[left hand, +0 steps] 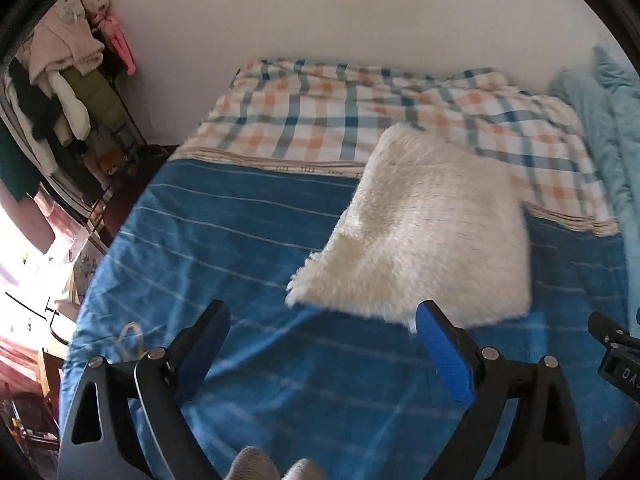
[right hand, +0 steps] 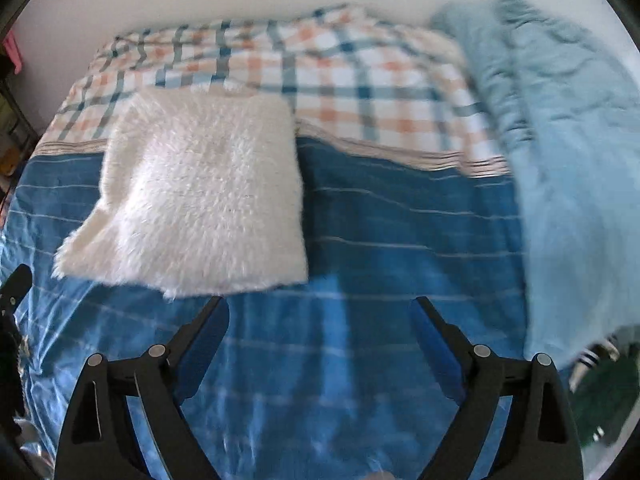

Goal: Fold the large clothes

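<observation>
2 spread fingers (right hand: pixel 436 336) hover short of folded sweater (right hand: pixel 200 196).

A plain white wall (left hand: pixel 320 12) is seen behind a bed (left hand: pixel 240 248) covered by a blue striped sheet, with a plaid orange-and-blue quilt (left hand: pixel 320 116) laid along the wall side and a light blue blanket (right hand: pixel 568 168) bunched at the right edge. A crowded clothes rack (left hand: pixel 68 92) is placed in the left corner against the wall, with a pink item hung near its top. Strong daylight (left hand: pixel 20 280) is blown out at the far left, where dark floor is glimpsed beside the bed.
</observation>
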### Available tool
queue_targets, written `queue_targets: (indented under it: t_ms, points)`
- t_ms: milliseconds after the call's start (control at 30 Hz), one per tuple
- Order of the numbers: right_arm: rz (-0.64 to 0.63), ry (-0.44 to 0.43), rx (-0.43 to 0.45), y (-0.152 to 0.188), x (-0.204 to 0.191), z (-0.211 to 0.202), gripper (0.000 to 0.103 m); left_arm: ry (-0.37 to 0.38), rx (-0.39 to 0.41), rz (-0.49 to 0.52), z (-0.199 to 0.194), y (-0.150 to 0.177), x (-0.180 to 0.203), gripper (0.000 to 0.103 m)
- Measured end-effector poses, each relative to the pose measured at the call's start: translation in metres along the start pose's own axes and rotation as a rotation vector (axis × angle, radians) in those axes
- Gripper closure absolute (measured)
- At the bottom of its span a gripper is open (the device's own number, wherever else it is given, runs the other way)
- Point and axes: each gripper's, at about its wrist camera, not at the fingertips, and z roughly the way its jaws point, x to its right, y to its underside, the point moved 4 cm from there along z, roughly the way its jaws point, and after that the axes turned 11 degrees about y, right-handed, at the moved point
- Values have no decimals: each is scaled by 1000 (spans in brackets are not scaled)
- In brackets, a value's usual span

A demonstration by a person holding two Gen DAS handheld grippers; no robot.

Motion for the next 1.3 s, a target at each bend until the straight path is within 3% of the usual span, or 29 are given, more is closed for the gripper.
queue_targets:
  t_ms: [100,267,533,767,1000,1300]
  points:
    - [45,24,33,10,25,-54,9,5,28,37,-55,4,8,8]
    - [89,18,108,49,75,-179,8,50,83,88,-157,12,19,8]
    - [152,32,239,111,160,-367,8,116,169,90,-302,28,26,8]
    - [168,-1,322,168,206,-496,8,151,230,83,-396,49,25,8]
    - [184,-18,386,210,227,-563,7,151,274,88,-449,72,21,8]
    - [181,-21,420,242,234,-603,7,159,329,88,-485,95,18,8]
